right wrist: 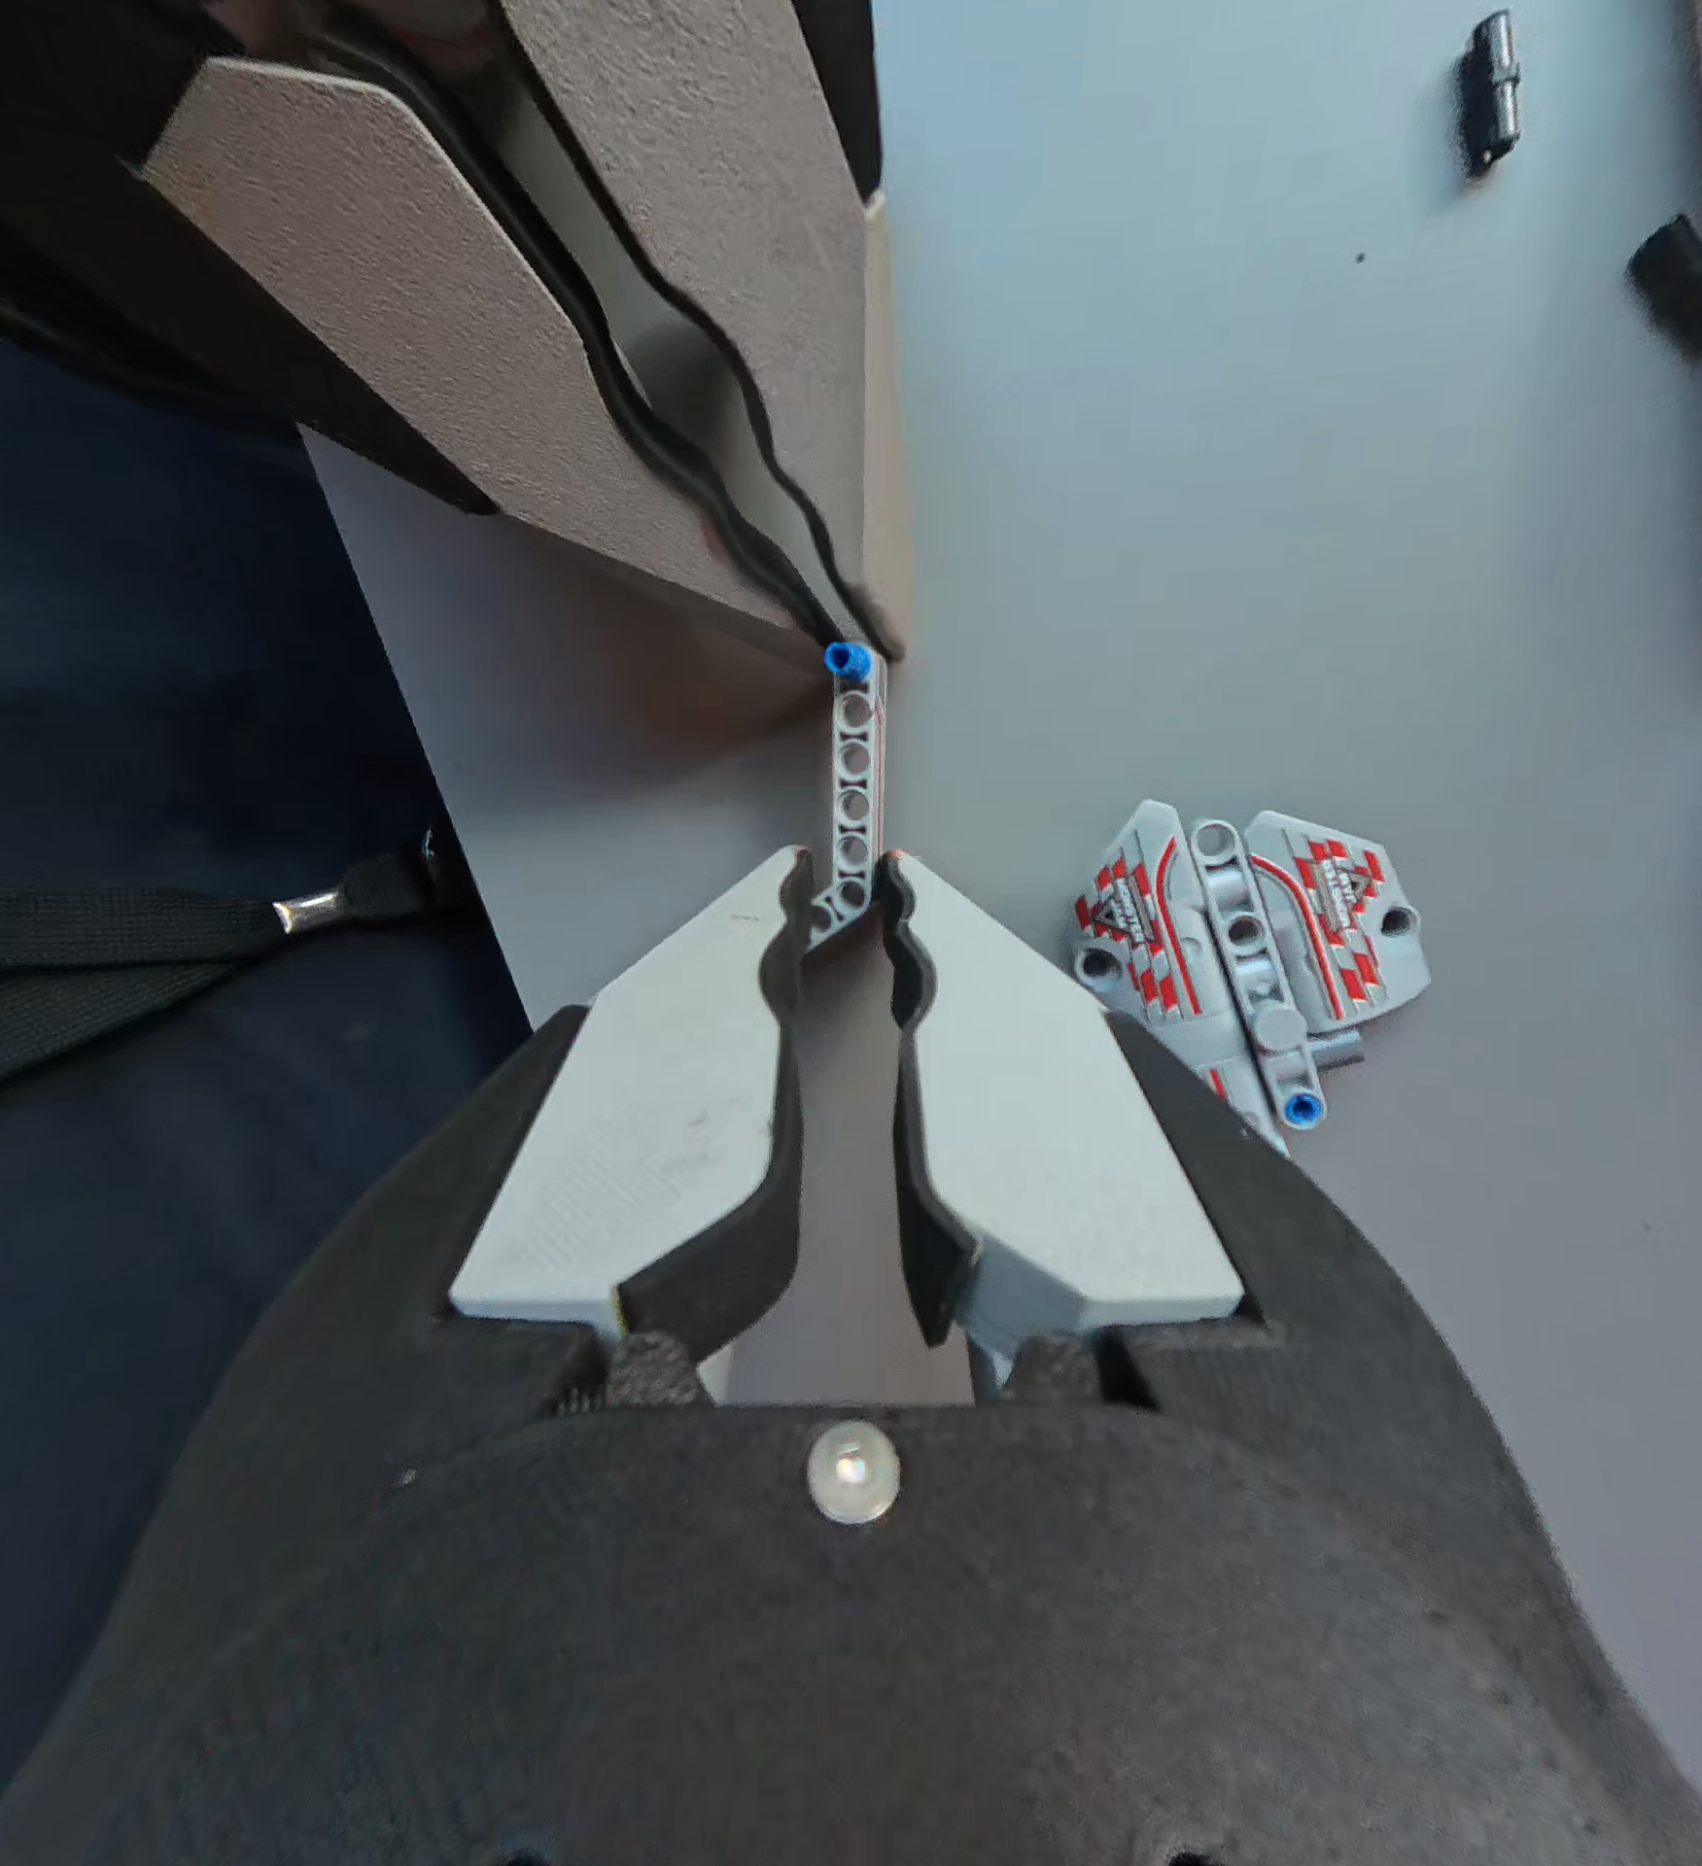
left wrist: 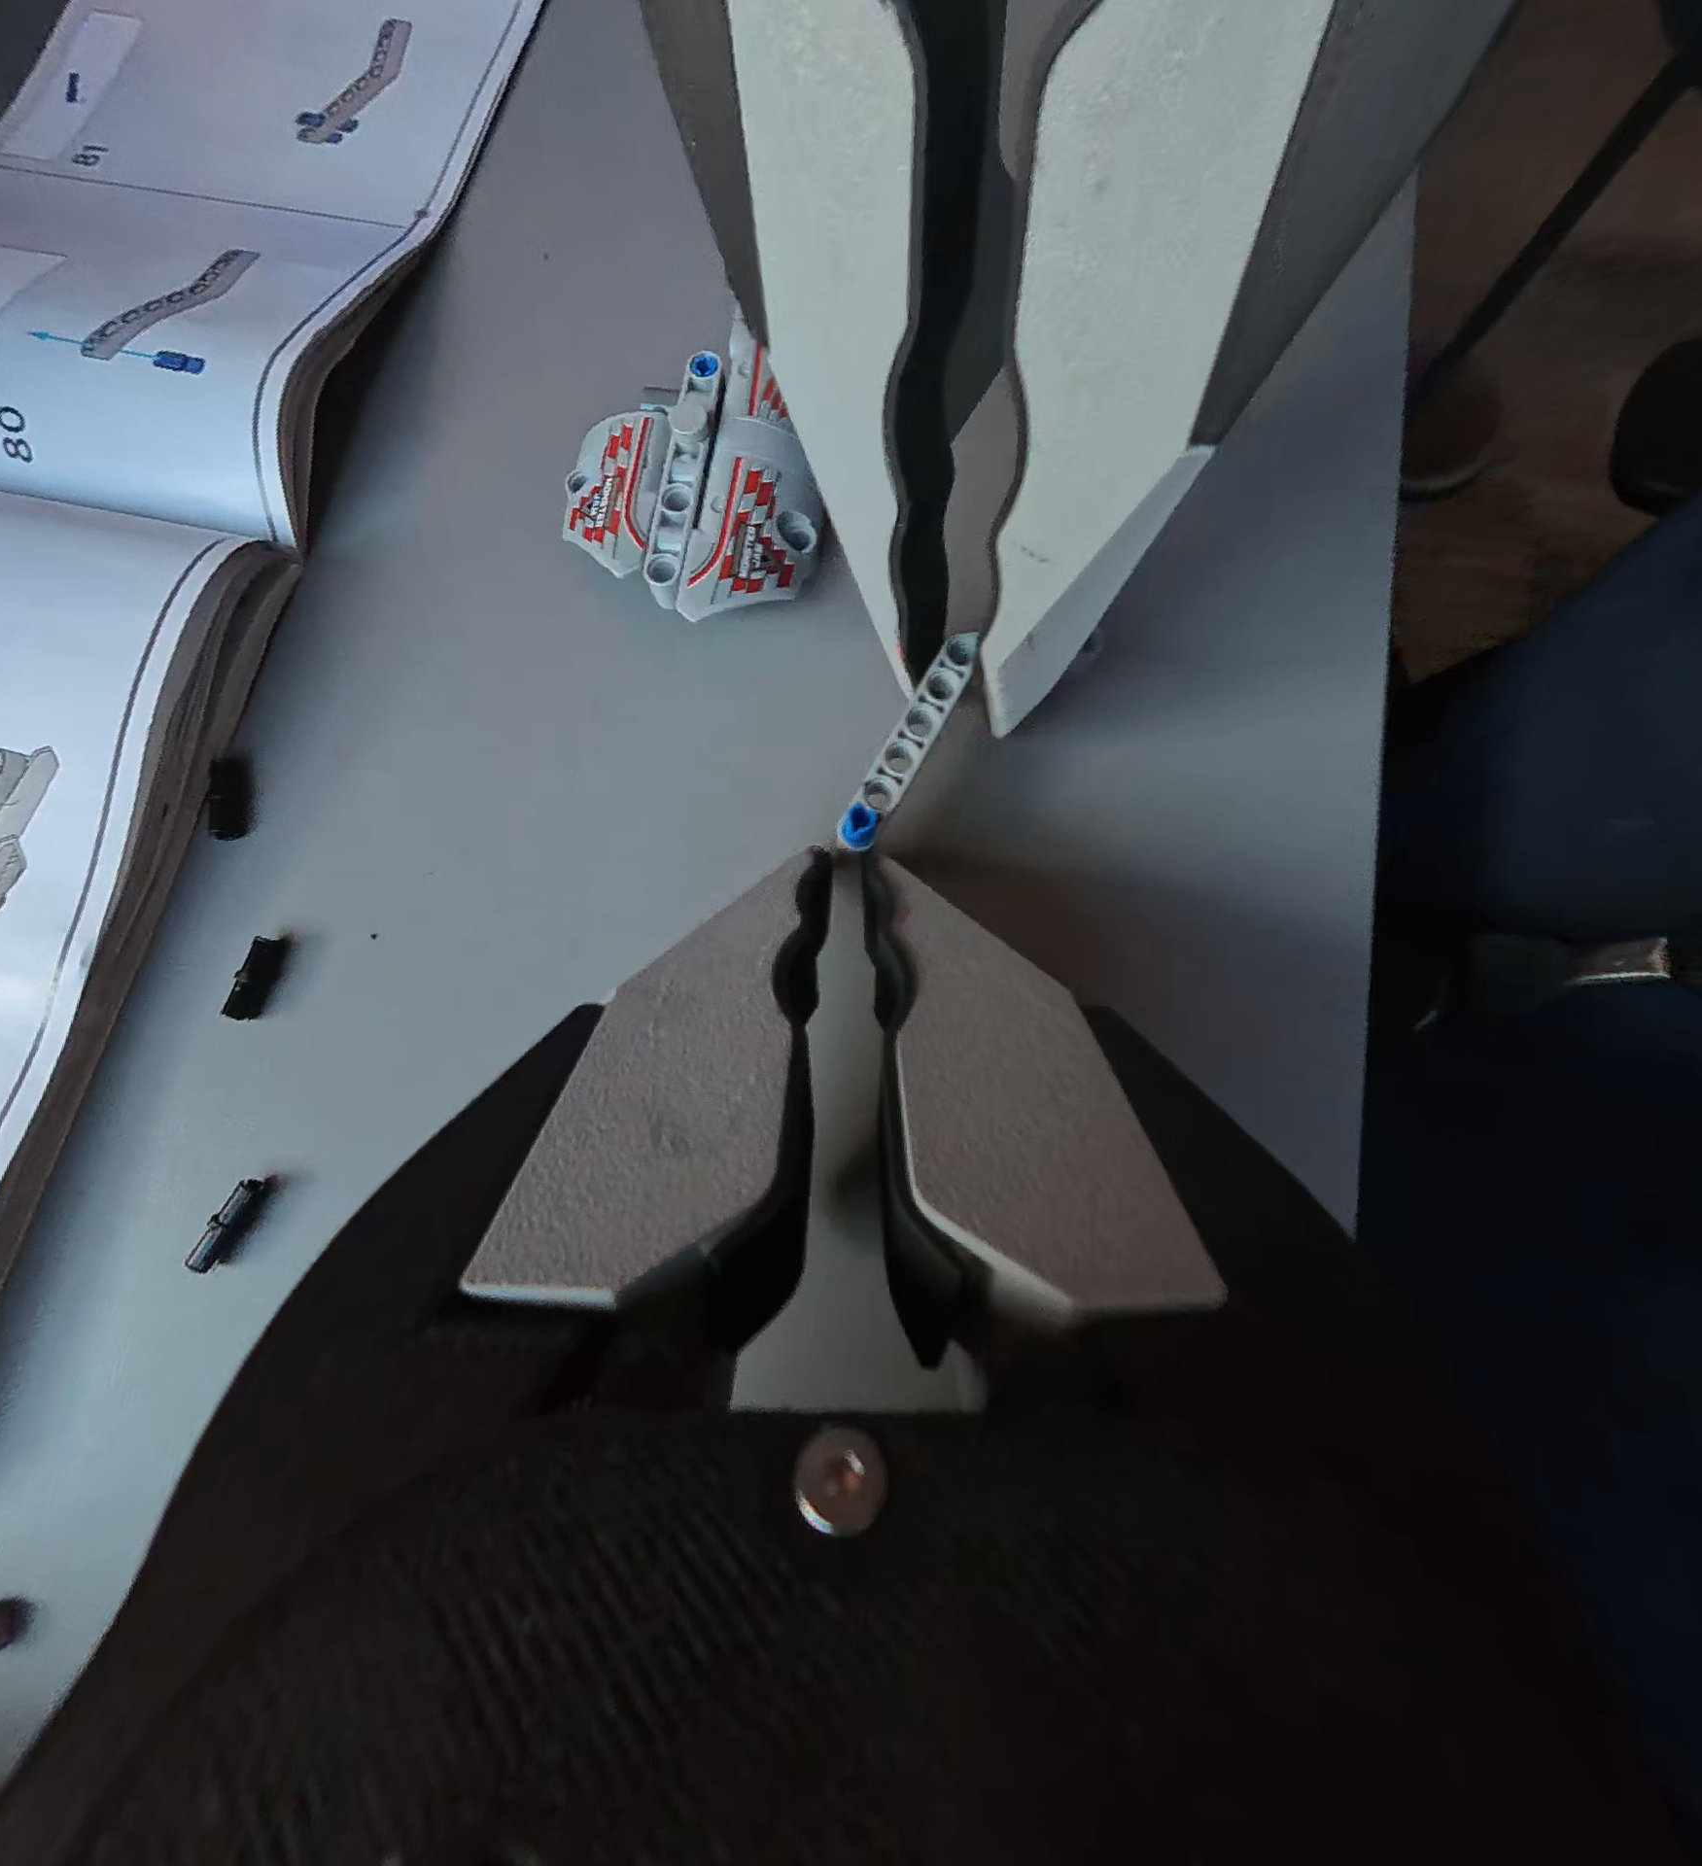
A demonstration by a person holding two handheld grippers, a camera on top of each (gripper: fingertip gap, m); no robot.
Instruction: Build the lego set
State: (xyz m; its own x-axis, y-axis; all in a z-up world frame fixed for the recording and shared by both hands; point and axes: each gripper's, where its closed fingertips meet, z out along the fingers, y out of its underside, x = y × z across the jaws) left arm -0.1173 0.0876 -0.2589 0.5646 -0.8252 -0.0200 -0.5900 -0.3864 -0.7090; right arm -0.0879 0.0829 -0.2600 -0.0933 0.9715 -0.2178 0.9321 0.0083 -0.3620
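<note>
My right gripper [right wrist: 844, 873] is shut on one end of a light grey holed beam [right wrist: 854, 798] and holds it above the grey table [right wrist: 1230, 505]. A blue pin [right wrist: 846, 658] sits at the beam's far end. My left gripper [left wrist: 843, 863] faces the right one tip to tip, its fingers closed on that blue pin [left wrist: 859, 823]. In the left wrist view the right gripper [left wrist: 953, 666] comes in from the top with the beam [left wrist: 917, 727] between its tips. In the right wrist view the left gripper [right wrist: 862, 641] comes in from the upper left.
A grey panel assembly [left wrist: 695, 495] with red stickers and a blue pin lies on the table; it also shows in the right wrist view [right wrist: 1250, 949]. An open instruction booklet [left wrist: 69, 404] lies at the left, with black pins [left wrist: 256, 974] beside it. The table edge [left wrist: 1382, 707] is close. My two grippers' fingertips are within a few centimetres of each other.
</note>
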